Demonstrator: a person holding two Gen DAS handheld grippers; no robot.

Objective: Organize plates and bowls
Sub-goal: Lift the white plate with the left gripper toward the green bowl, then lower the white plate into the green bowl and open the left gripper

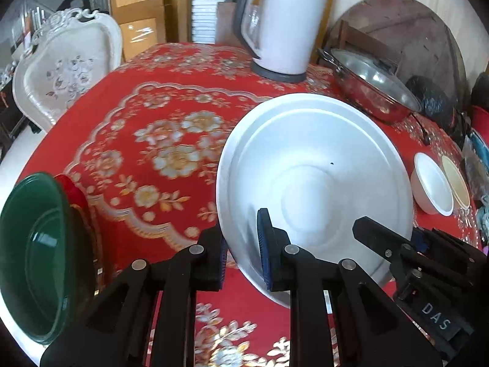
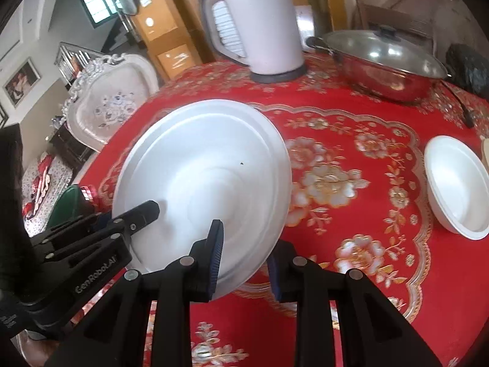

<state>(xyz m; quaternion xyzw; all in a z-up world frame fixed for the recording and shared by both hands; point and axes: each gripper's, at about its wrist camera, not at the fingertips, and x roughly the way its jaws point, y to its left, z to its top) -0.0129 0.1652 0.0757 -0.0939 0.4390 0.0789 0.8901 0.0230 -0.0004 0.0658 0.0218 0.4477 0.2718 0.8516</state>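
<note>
Two grippers hold one white plate (image 1: 314, 183) between them, lifted and tilted above the red floral tablecloth (image 1: 146, 140).

From the left wrist camera, the left gripper (image 1: 243, 250) straddles the plate's rim at about seven o'clock on the plate: one blue-padded finger (image 1: 264, 247) lies against the plate's upper face, the other sits behind the rim, so the jaws are clamped on the plate. The right gripper (image 1: 394, 238) reaches in from four o'clock, one finger on the plate's face near the rim. At the frame's eight o'clock a green bowl (image 1: 39, 257) sits by the table edge with a red dish (image 1: 73, 192) just behind it. A white kettle (image 1: 284, 24) stands at twelve o'clock, and a lidded steel pan (image 1: 373, 88) at two o'clock. At three o'clock a small white bowl (image 1: 432, 183) rests beside a cream bowl (image 1: 457, 180); I cannot tell if they touch. A white carved chair (image 1: 67, 70) stands beyond the table at ten o'clock.

From the right wrist camera, the right gripper (image 2: 244, 253) pinches the same white plate (image 2: 207, 168) at its five o'clock rim, one padded finger (image 2: 215, 250) on top and the other beneath. The left gripper (image 2: 128, 217) comes in from eight o'clock, its finger lying on the plate's face. The kettle (image 2: 259, 21) stands at twelve o'clock, the steel pan (image 2: 385, 64) at two o'clock, and the small white bowl (image 2: 458, 183) at three o'clock, well apart from the plate. The green bowl (image 2: 65, 205) peeks out at nine o'clock.
</note>
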